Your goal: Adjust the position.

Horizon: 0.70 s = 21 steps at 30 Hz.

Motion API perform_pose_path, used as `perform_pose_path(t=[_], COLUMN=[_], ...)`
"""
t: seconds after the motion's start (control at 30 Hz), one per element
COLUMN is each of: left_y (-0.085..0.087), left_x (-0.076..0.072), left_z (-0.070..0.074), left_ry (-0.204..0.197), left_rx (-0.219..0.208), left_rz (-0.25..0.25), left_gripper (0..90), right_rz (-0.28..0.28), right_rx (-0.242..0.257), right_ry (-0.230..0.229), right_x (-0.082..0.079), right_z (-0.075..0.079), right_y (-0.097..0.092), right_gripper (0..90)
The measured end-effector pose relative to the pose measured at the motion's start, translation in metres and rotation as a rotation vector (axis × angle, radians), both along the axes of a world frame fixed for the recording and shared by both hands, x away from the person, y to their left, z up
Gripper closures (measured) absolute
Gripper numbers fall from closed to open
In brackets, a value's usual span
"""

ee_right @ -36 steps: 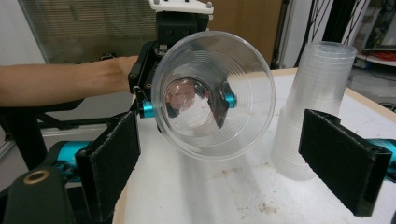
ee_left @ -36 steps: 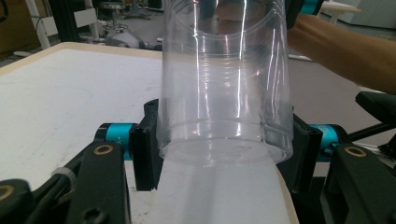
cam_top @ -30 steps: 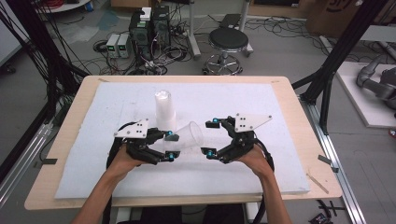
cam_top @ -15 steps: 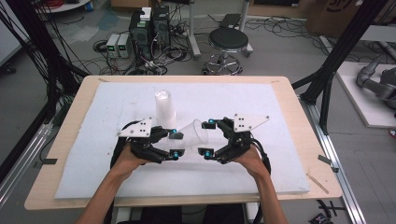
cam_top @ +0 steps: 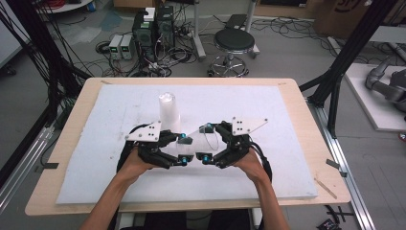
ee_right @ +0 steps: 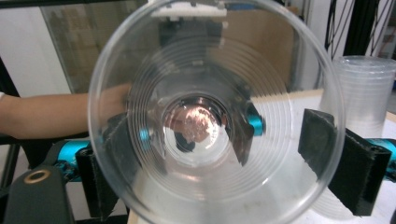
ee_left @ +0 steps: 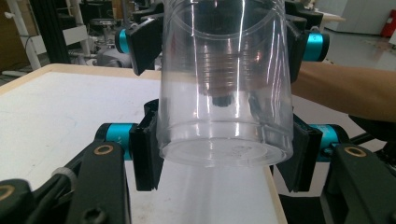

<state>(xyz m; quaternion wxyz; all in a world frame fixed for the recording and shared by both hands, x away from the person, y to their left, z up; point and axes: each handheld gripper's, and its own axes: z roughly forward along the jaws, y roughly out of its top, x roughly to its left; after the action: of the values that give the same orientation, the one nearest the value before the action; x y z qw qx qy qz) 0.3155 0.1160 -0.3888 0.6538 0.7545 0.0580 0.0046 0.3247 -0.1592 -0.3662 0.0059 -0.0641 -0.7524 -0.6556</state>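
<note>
One clear cup (cam_top: 200, 140) lying level between both tongs, base in left tongs' (cam_top: 182, 149) clench, mouth in right tongs' (cam_top: 206, 143).

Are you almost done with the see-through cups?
One clear cup is off the table, lying sideways. The left gripper pinches its bottom end; the right gripper sits around its open end. The stack of cups stands beside them, so placing this cup looks left to do.
</note>
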Motion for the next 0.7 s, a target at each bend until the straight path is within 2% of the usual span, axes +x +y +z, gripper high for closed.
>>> perform_pose_path(t=[0.13,0.17,0.43,0.7], left_y=[-0.0011,-0.0012,-0.0014,-0.0016], left_x=[-0.0005,-0.0005,-0.0004,-0.0003], left_z=[-0.0009,-0.0013,-0.0016,-0.0017], left_ry=[-0.001,0.001,-0.002,-0.001], left_rx=[0.01,0.012,0.017,0.017], left_rz=[-0.005,-0.006,-0.005,-0.007], left_gripper=[41.9,41.9,42.0,41.9], right_rz=[0.011,0.015,0.041,0.042], right_rx=[0.017,0.027,0.039,0.051], right_ry=[-0.004,-0.018,-0.019,-0.023], right_x=[-0.0002,-0.0004,-0.0005,-0.0001], right_z=[0.0007,0.0014,0.0014,0.0005], right_y=[-0.0004,-0.0012,-0.0015,-0.0014], right_gripper=[17.3,24.0,31.5,32.8])
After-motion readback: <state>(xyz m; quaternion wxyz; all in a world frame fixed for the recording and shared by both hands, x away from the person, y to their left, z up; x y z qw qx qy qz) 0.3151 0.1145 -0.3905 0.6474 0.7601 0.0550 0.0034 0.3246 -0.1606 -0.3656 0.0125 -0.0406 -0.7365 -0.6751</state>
